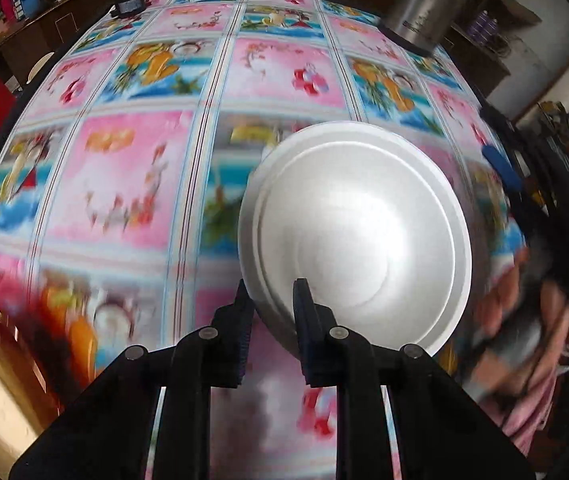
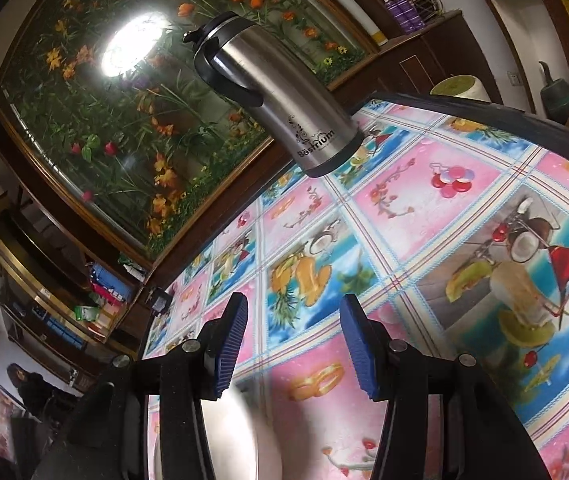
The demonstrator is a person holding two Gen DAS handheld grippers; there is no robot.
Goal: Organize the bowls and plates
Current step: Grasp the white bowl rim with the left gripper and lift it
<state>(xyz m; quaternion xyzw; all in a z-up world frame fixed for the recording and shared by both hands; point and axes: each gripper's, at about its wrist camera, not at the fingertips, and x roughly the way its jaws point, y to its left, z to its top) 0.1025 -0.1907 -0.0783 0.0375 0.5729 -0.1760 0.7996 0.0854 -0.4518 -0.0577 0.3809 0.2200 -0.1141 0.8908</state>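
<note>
- Left tool [image 1: 270, 294] clamped on the near rim of the white bowl [image 1: 356, 232], above the fruit-print surface [image 1: 124, 184].
- Right tool [image 2: 294, 320] stands apart, empty; steel thermos [image 2: 280, 96] at the far edge, flower mural [image 2: 132, 92] behind.

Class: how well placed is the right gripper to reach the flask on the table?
Probably yes: the right gripper is open and empty, and only bare tablecloth lies between it and the flask.
</note>
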